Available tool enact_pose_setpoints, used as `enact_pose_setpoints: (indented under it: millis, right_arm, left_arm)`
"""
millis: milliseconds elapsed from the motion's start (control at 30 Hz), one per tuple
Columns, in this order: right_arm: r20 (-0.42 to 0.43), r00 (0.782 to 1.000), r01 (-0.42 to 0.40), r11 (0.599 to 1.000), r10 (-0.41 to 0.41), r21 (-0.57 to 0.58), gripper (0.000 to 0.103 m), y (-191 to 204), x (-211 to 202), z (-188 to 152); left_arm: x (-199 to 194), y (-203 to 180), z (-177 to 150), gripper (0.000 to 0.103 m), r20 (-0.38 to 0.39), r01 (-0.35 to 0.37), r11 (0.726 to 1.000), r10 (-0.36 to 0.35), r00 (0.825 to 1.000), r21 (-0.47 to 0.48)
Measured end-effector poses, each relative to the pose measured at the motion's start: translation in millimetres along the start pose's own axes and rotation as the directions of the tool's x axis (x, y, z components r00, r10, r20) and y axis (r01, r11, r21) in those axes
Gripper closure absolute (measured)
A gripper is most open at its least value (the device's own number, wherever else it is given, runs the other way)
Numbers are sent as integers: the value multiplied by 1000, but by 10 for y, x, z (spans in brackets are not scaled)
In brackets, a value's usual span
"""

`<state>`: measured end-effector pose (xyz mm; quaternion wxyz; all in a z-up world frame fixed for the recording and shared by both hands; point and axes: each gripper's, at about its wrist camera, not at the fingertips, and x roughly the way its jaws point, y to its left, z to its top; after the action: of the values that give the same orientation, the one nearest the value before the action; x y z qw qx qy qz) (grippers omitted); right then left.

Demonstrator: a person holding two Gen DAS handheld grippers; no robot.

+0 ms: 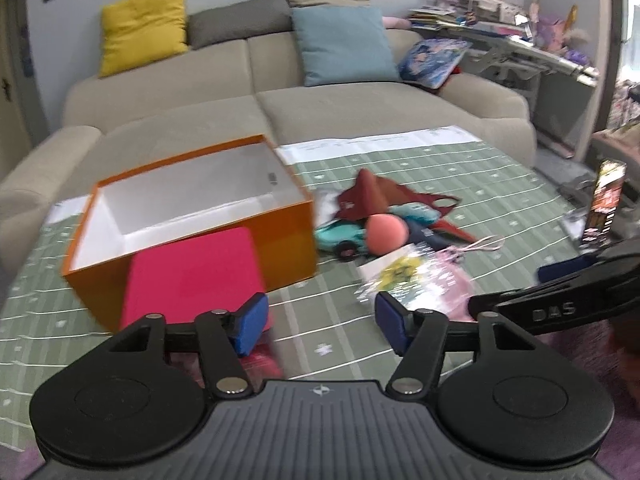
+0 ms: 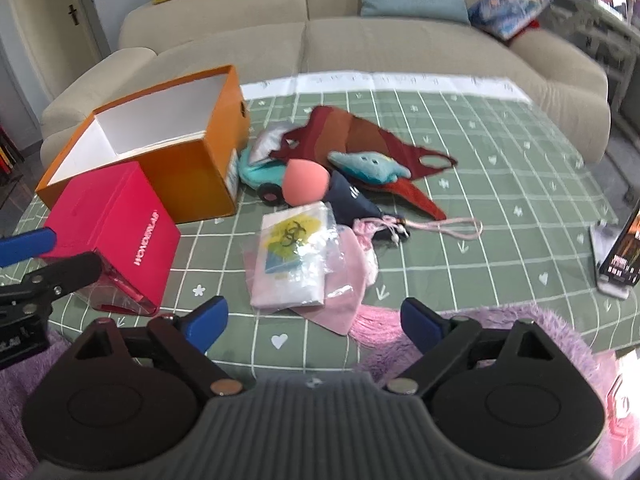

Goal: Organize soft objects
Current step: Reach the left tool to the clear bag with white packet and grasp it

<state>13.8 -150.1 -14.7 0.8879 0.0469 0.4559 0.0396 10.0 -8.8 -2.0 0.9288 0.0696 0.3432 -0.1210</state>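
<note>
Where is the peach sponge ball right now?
In both wrist views the peach sponge ball sits mid-table in the soft pile, just right of the orange box, against the teal toy car and navy pouch.

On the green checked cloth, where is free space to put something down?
Free: the cloth between the red garment and the phone. Crowded: the pile beside the orange box, around the pink sponge.

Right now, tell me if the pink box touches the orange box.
Touching. The right wrist view shows the pink box leaning against the orange box front wall, no gap between them.
</note>
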Motion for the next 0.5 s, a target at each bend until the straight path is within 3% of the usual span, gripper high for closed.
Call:
enact_pose_setpoints:
  millis: [67, 233, 333, 433, 500]
  right_arm:
    - [-27, 1000, 0, 1000, 1, 14, 19, -86, 47, 48]
    - [-69, 997, 42, 999, -40, 22, 23, -344, 168, 187]
    - [-106, 993, 47, 998, -43, 36, 36, -490, 278, 239]
    - [-136, 991, 5, 995, 8, 99, 48, -641, 396, 254]
    - [-151, 988, -2, 991, 22, 131, 52, -695, 480, 260]
  left_arm:
    - [38, -19, 55, 41, -9, 50, 999, -50, 999, -8]
    - [244, -186, 191, 38, -53, 205, 979, -204, 978, 15]
    - [444, -382, 216, 29, -75, 233, 969, -227, 971, 81]
    - [641, -578, 179, 25, -92, 264, 952, -252, 963, 155]
    - [819, -709, 111, 25, -117, 274, 938, -253, 960, 214]
